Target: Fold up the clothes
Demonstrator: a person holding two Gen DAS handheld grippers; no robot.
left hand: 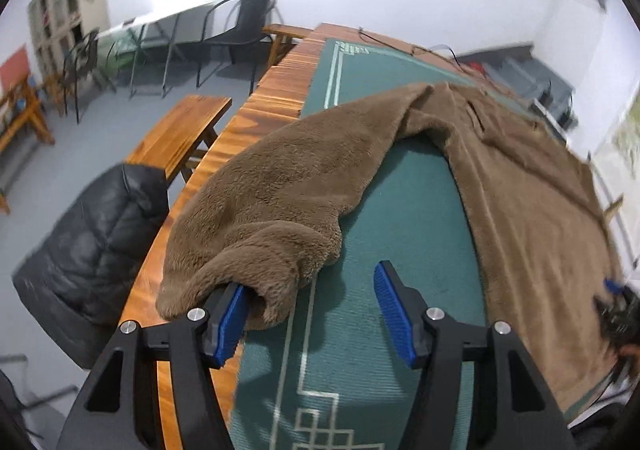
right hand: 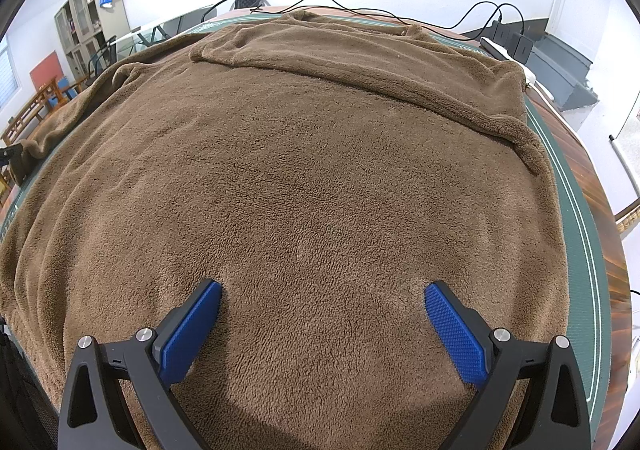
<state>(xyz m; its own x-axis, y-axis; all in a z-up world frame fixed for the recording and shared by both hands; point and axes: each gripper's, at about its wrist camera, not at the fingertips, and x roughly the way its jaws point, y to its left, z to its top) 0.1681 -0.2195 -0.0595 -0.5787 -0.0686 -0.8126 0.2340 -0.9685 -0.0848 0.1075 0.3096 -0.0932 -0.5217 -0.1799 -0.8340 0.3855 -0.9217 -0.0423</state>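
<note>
1. Fleece sweater (right hand: 320, 169), brown and plush, is lying spread over the green mat (left hand: 400, 209) on the wooden tabletop (left hand: 276, 89); one sleeve (left hand: 272, 201) is stretching out toward the tabletop's edge.
2. Left gripper (left hand: 312, 310) is sitting at that sleeve's cuff with its jaws spread wide; one finger seems to be poking into the cuff opening, though the pile hides the contact.
3. Right gripper (right hand: 322, 326) is hovering over, or lightly pressing, the sweater's body, jaws wide apart and gripping nothing.
4. Judging by this, the sleeve fold is just beginning: next, the left jaws need to pinch the cuff and carry the sleeve across the body.
</note>
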